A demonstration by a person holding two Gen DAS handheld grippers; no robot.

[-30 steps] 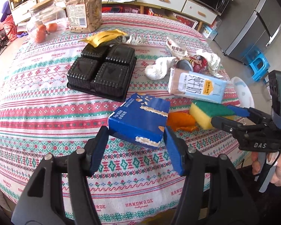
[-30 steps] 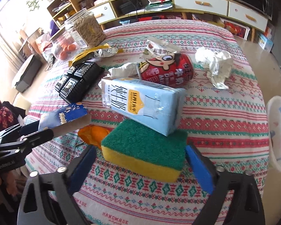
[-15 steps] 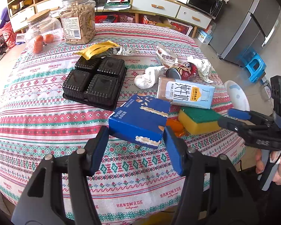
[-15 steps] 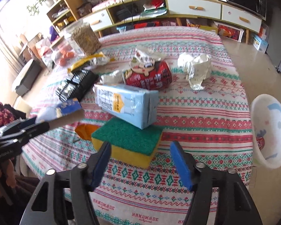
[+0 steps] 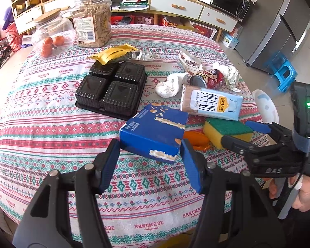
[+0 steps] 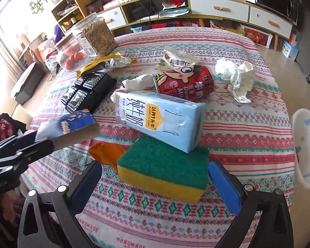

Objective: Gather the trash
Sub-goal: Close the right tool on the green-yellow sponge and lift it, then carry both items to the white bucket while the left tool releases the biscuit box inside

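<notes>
Barely started: left claw (image 5: 149, 155) grips blue snack box (image 5: 155, 131); right claw (image 6: 155, 177) wide around sponge (image 6: 165, 165). Milk carton (image 6: 161, 117), can (image 6: 188, 84), wrappers remain on bench (image 6: 237, 128).

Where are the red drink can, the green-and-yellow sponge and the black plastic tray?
Red drink can (image 6: 188, 84), right wrist view, its printed side.
Green-and-yellow sponge (image 6: 165, 161), right wrist view, its green top.
Black plastic tray (image 5: 111, 86), left wrist view, its middle.
</notes>
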